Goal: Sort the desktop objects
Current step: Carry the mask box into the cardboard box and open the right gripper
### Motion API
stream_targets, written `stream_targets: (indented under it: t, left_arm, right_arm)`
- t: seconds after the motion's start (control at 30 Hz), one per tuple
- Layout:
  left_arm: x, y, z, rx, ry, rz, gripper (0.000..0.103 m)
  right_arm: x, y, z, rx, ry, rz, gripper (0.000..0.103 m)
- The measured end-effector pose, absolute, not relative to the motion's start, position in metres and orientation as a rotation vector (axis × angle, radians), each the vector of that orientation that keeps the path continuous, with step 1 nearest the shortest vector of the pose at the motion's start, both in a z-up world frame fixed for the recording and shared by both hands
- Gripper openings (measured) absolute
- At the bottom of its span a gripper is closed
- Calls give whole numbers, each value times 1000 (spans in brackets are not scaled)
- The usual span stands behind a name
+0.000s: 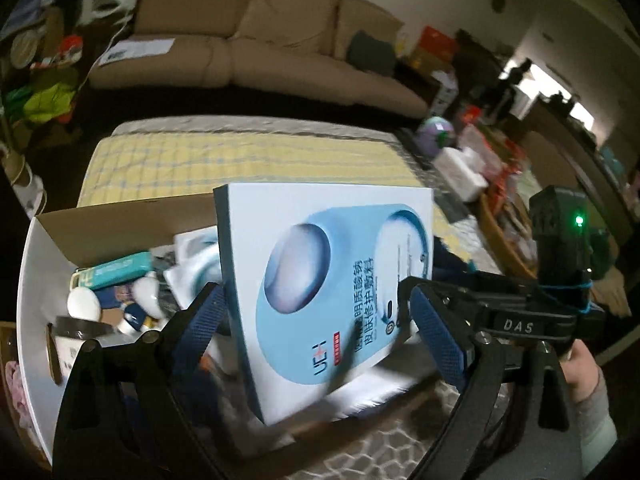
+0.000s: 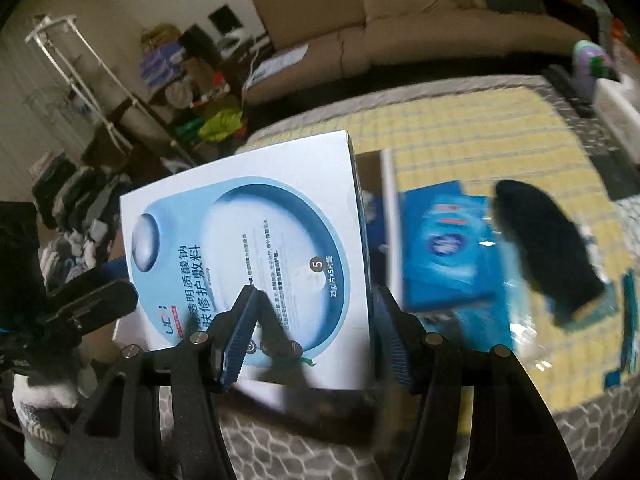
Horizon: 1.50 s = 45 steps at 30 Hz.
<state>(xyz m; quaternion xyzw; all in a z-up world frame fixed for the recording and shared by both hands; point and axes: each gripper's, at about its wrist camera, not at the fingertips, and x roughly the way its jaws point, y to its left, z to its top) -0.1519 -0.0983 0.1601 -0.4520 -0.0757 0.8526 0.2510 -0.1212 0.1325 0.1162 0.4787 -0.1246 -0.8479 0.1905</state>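
Box (image 1: pixel 320 280) of face masks, flat, white and blue, hangs tilted above the open carton (image 1: pixel 44 264). It looks light and stiff, maybe slippery. The right gripper (image 2: pixel 310 332) pinches its near right edge. The left gripper (image 1: pixel 320 320) stands wide around it, fingers opening, seemingly not touching. Best held by the edges.

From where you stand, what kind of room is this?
Most likely a lived-in living room at home: a beige sofa stands behind a low table with a yellow checked cloth, and cluttered shelves line the wall.
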Motion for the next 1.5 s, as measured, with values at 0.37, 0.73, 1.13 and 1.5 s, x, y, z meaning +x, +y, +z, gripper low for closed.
stream_targets:
  t: [0.37, 0.73, 1.13, 1.5]
  left_arm:
    - [-208, -80, 97, -1434, -128, 2258, 95]
    - [-212, -74, 88, -1487, -61, 2280, 97]
    - [-141, -69, 154, -1213, -26, 2354, 103]
    - [-54, 51, 173, -1083, 39, 2154, 103]
  right_arm:
    - [-183, 106, 90, 1474, -21, -2457, 61]
    - [-173, 98, 87, 1441, 128, -2485, 59]
    - [-106, 169, 143, 1301, -62, -2593, 80]
    - [-34, 304, 136, 1370, -233, -2743, 82]
